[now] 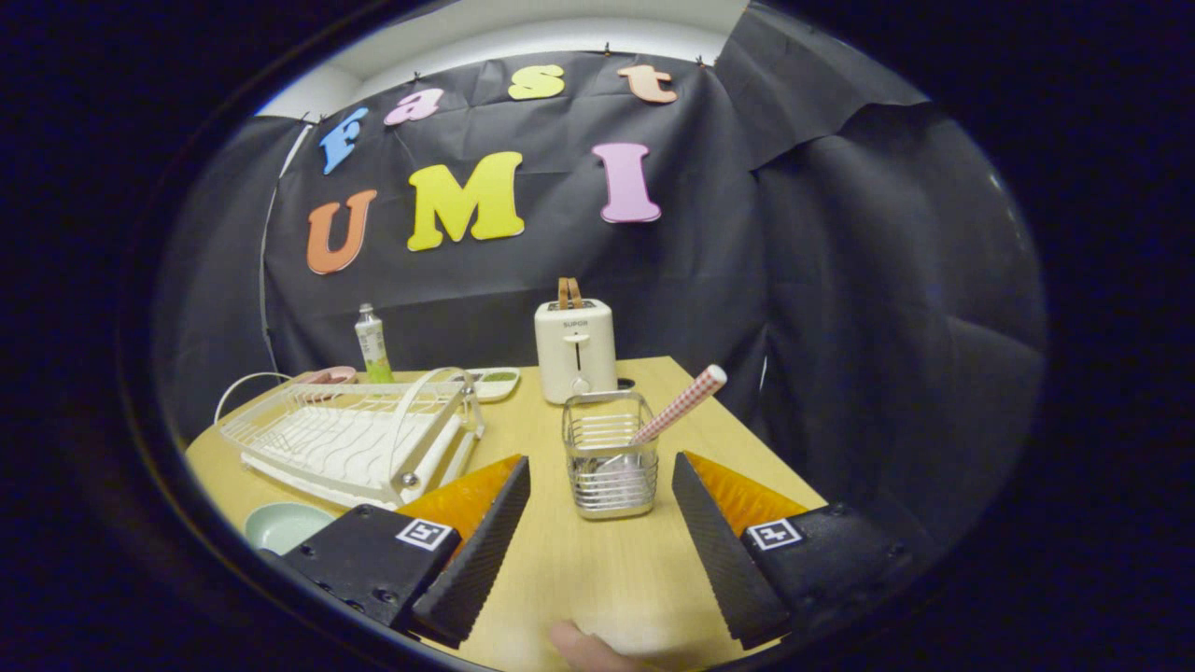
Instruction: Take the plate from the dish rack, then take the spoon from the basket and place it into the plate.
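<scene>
On a wooden table (597,579) in the booth, a white dish rack (350,439) is seen emptied, with the pale green plate (285,527) already set down on the table beside it. Just ahead of the spread, empty gripper (597,551), a wire basket (609,453) is shown holding the spoon (679,405), its checked handle leaning up and out. For a clean pick, the handle is judged best approached from above the basket rim and gripped midway, so the basket is not dragged along.
</scene>
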Available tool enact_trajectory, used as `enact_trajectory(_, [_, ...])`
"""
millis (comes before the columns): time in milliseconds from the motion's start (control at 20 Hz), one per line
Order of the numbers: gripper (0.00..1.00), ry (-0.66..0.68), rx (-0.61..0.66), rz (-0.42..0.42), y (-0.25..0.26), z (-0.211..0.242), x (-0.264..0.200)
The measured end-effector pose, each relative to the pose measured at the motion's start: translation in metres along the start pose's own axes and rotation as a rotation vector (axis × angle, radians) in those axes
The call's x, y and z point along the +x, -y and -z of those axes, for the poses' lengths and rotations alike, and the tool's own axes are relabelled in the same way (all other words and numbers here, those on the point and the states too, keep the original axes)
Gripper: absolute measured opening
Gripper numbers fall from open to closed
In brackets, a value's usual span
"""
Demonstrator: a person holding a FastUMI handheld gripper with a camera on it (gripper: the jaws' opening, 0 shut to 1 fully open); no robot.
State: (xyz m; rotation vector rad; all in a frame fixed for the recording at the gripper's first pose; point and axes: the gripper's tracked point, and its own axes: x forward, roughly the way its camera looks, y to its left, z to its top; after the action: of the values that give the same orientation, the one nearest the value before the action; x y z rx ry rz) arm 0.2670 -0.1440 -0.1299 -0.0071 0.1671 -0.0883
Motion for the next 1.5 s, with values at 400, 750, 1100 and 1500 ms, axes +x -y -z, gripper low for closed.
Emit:
enact_trajectory(400, [0.99,-0.017,0.068,-0.011,0.019,-0.014,0.049])
enact_trajectory(750, [0.45,0.062,-0.003,0.001,0.002,-0.034,0.063])
enact_trajectory(1100, [0.22,0.058,0.033,-0.031,-0.020,-0.039,0.063])
enact_trajectory(1500, [0.16,0.090,0.110,-0.034,-0.019,-0.072,0.060])
